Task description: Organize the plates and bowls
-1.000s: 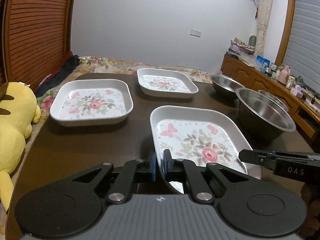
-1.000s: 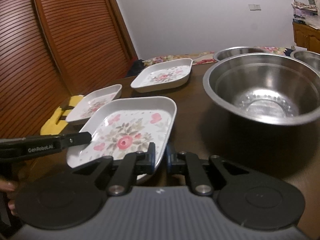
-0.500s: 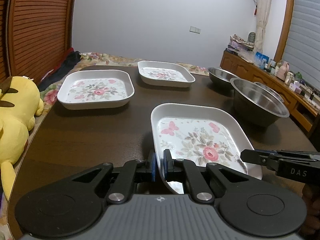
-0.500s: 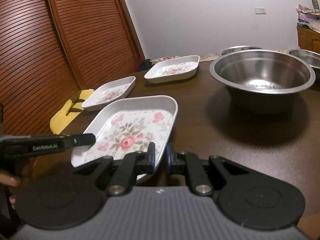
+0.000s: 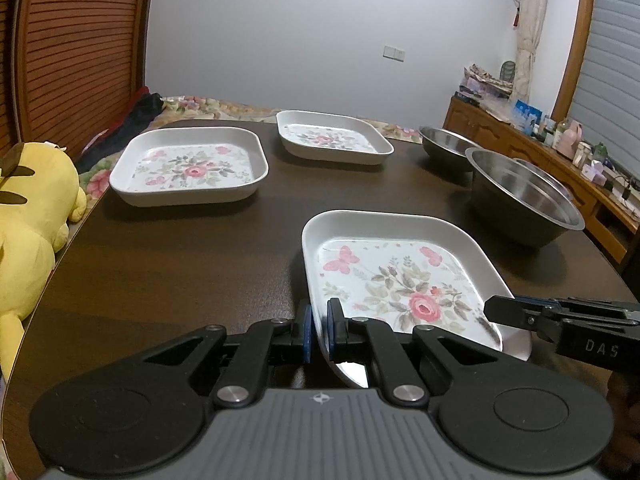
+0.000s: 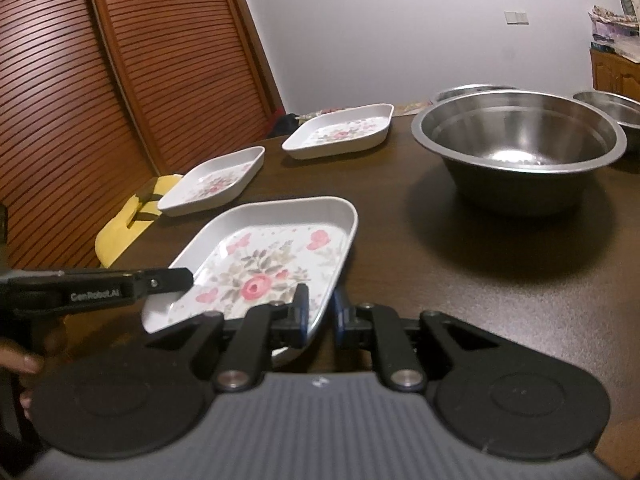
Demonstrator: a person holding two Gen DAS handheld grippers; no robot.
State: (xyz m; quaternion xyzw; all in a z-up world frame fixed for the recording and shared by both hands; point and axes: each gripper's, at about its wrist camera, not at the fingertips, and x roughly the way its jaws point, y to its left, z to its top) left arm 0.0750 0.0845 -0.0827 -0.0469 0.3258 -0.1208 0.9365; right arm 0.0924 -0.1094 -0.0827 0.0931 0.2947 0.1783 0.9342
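The near corner of the white square floral-print plate (image 5: 400,280) is hidden behind the left gripper (image 5: 318,330) body at the bottom of the left wrist frame. In the right wrist frame, the same plate's (image 6: 272,264) nearest edge is likewise covered by the right gripper (image 6: 320,312). A third steel bowl (image 6: 612,110) is cut off at the right edge of that frame, and another steel bowl (image 6: 468,91) shows only a sliver of rim behind the large stainless steel bowl (image 6: 520,148). The yellow plush toy (image 5: 28,220) is cropped at the left edge. A hand (image 6: 20,360) shows only partly at lower left.

The left gripper is clamped on the plate's left rim, blue pads pressing either side. The right gripper grips the plate's right rim, one finger inside the wall and one outside; whether both pads press firmly is hard to make out. The plate sits low centre in both frames, over the dark brown wooden table (image 5: 180,260); contact with the surface cannot be judged.

Two more floral plates rest farther back: one (image 5: 188,170) at centre left, one (image 5: 332,138) at upper centre.
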